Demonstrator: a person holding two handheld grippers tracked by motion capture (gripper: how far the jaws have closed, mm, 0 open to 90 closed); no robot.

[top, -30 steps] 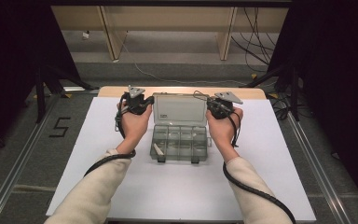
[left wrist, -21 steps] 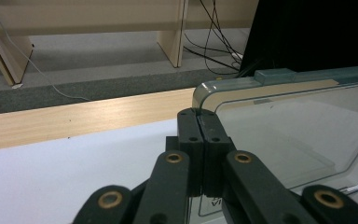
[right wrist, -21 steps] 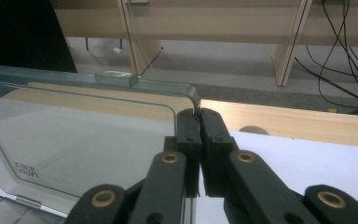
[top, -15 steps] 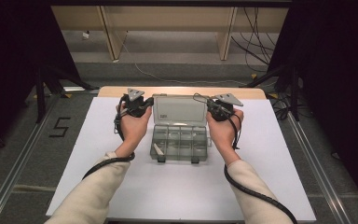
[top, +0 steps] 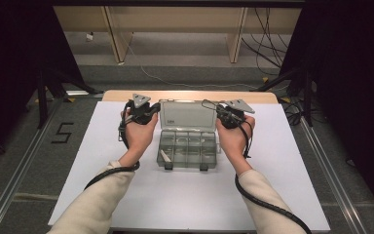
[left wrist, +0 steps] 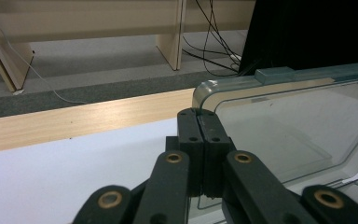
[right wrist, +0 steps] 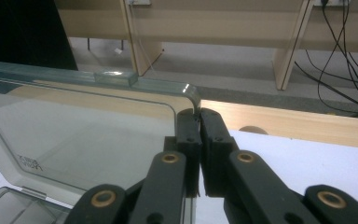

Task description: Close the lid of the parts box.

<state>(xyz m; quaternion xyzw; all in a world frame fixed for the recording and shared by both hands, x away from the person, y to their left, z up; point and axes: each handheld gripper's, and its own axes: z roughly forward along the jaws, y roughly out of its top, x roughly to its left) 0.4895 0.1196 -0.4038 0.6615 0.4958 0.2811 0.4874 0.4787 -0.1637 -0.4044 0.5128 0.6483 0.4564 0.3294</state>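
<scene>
A clear plastic compartment box (top: 189, 148) lies in the middle of the white table top, its lid (top: 187, 116) raised at the far side. My left gripper (top: 152, 112) is shut on the lid's left edge; in the left gripper view the jaws (left wrist: 198, 116) pinch the rim of the lid (left wrist: 298, 126). On the lid's right edge my right gripper (top: 220, 115) is shut too, and the right gripper view shows those jaws (right wrist: 199, 116) closed on the lid (right wrist: 88, 121). A small white piece (top: 166, 156) rests in the box's front left compartment.
The white table top (top: 126, 195) ends in a wooden strip (top: 190, 95) at the far edge. Beyond it are wooden desk legs (top: 114, 34) and cables (top: 268, 29) on the grey floor. Black stands (top: 44, 83) flank the table.
Both hands have edged very slightly nearer to me with the lid still between the jaws. The box itself has stayed put.
</scene>
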